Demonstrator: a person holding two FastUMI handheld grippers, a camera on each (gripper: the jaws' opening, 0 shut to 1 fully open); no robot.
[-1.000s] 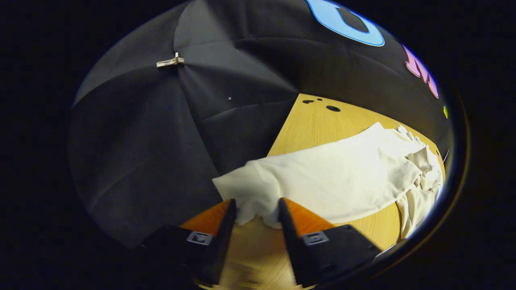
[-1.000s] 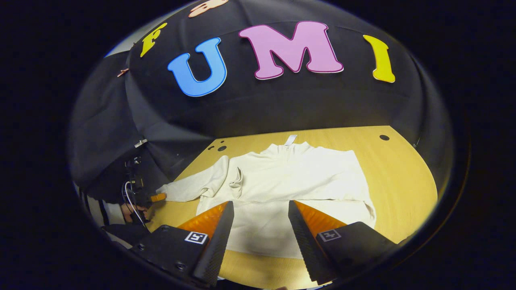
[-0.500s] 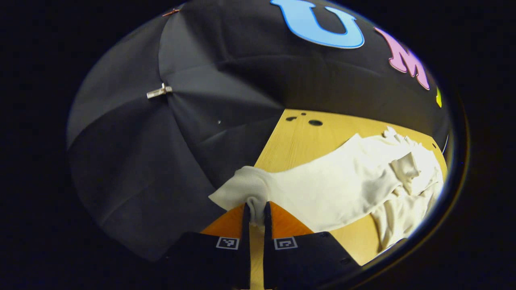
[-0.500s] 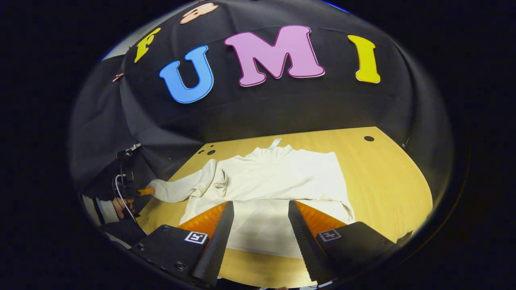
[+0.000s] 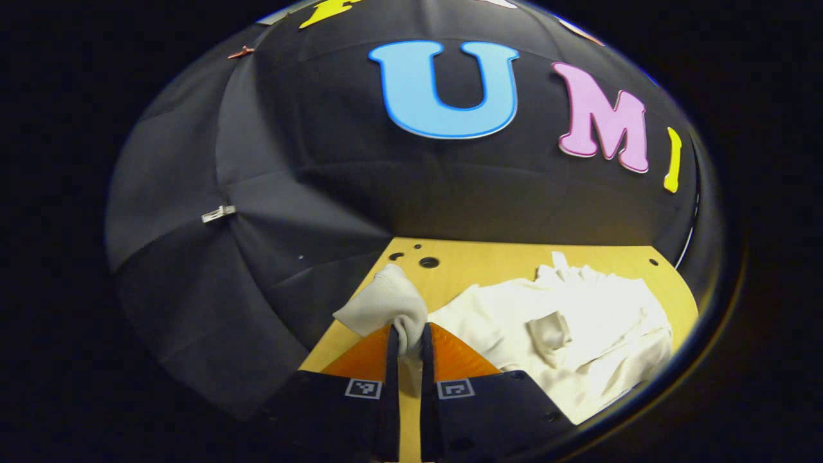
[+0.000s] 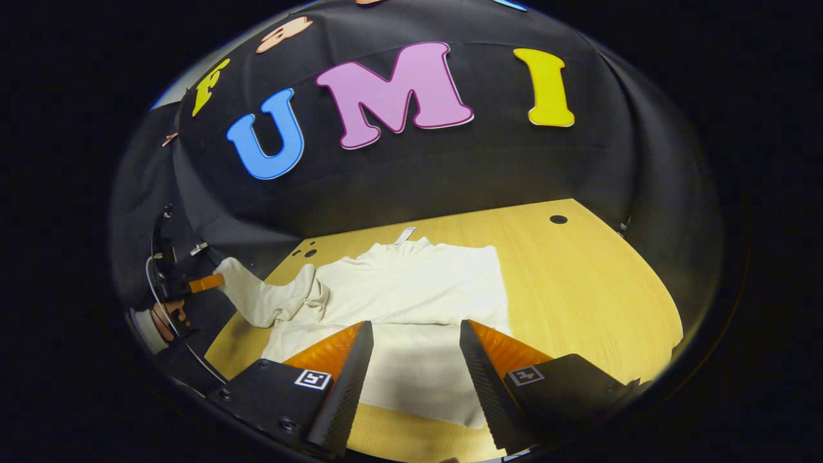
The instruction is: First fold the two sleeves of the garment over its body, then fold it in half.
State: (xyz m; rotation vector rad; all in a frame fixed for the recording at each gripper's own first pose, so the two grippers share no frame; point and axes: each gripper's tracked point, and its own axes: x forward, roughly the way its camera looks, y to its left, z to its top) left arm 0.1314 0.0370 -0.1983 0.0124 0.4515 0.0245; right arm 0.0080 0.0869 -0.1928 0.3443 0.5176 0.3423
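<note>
A cream long-sleeved garment (image 6: 411,289) lies flat on the wooden table (image 6: 578,283), collar toward the back wall. One sleeve lies folded across the body. The other sleeve's cuff (image 5: 389,302) is pinched in my left gripper (image 5: 406,341), which is shut on it and holds it lifted off the table; the sleeve (image 6: 257,299) trails from that gripper (image 6: 206,283) at the far left of the right gripper view down to the shoulder. In the left gripper view the garment's body (image 5: 578,328) lies bunched to the right. My right gripper (image 6: 411,350) hovers open over the garment's lower hem with nothing between its fingers.
The table has small cable holes at its back corners (image 6: 558,219) (image 5: 429,262). Black cloth walls close in the table on the back and left. A hand (image 6: 164,315) holds the left gripper beyond the table's left edge. Bare wood lies to the right of the garment.
My left gripper shut on the sleeve cuff, then lifted it and swung it toward the garment's body. The right gripper stayed open over the hem and drifted slightly to the right.
</note>
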